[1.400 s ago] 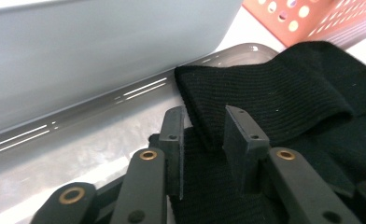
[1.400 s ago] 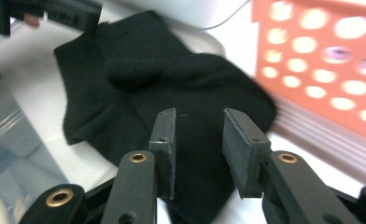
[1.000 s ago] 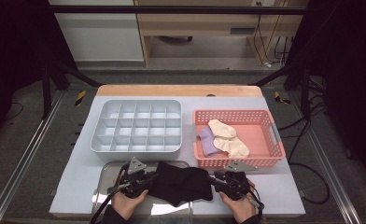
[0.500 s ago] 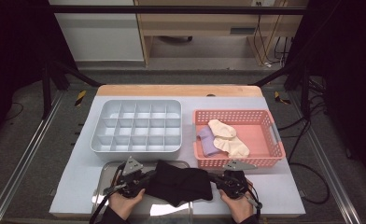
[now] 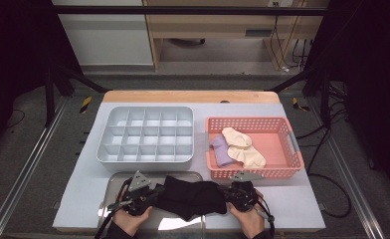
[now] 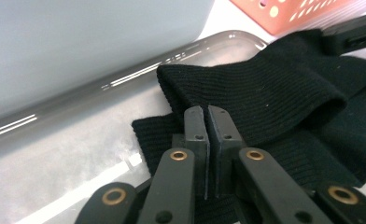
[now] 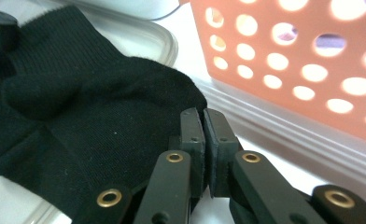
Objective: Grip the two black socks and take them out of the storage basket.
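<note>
Black ribbed sock (image 5: pixel 190 198), coral-pink perforated basket (image 5: pixel 292 149), pale grey divided box (image 5: pixel 146 137), cream and lilac socks (image 5: pixel 235 147).

Black sock (image 5: pixel 190 198): ribbed knit, dark throughout, bunched and folded over itself, lying crosswise along the near edge of the table. Its left portion sits over the right half of the shallow metal tray (image 5: pixel 114 180); its right end hangs past the tray's right rim. Cuff end thick, doubled into a raised fold (image 6: pixel 260 100). I have both ends pinched, one in each of my jaw pairs; middle slumps.
</note>
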Motion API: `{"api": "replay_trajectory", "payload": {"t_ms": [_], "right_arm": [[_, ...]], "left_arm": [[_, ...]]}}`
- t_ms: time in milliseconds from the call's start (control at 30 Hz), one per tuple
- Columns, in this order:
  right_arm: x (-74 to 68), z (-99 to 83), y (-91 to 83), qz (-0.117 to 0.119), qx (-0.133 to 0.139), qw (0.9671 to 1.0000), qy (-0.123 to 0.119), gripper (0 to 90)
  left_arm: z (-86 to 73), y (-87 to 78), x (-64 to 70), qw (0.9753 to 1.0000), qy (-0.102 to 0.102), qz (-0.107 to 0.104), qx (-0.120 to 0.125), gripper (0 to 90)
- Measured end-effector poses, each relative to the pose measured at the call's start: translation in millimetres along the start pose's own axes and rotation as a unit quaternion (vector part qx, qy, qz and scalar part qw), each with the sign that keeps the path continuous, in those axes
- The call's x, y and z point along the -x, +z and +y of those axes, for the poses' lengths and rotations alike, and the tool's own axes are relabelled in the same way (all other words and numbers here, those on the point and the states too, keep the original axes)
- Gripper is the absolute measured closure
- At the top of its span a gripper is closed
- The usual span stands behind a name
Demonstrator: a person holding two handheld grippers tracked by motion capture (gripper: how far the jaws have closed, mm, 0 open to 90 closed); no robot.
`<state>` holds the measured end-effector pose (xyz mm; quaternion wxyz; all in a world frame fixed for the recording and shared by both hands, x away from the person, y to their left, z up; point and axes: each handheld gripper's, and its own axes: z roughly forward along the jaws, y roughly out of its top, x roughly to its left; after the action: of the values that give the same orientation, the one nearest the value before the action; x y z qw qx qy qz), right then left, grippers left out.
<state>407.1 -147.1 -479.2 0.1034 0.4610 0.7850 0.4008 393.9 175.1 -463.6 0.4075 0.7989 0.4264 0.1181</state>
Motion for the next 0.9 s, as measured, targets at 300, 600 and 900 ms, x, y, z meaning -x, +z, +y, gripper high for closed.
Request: {"api": "replay_trajectory", "payload": {"t_ms": [300,600,900], "right_arm": [[-13.5,14.9,-24.8,-0.008,0.071,0.9970,-0.032,87.7],[-10.4,13.2,-17.8,-0.030,0.041,0.9983,-0.030,87.3],[-33.1,30.6,-35.5,-0.011,0.106,0.9922,-0.065,87.2]], "left_arm": [[-2.0,4.0,0.0,0.9999,0.005,0.008,-0.014,86.8],[-2.4,4.4,-1.0,0.9998,0.006,0.008,-0.018,86.8],[-2.5,5.0,-1.2,0.9997,0.005,0.009,-0.020,86.8]]}}
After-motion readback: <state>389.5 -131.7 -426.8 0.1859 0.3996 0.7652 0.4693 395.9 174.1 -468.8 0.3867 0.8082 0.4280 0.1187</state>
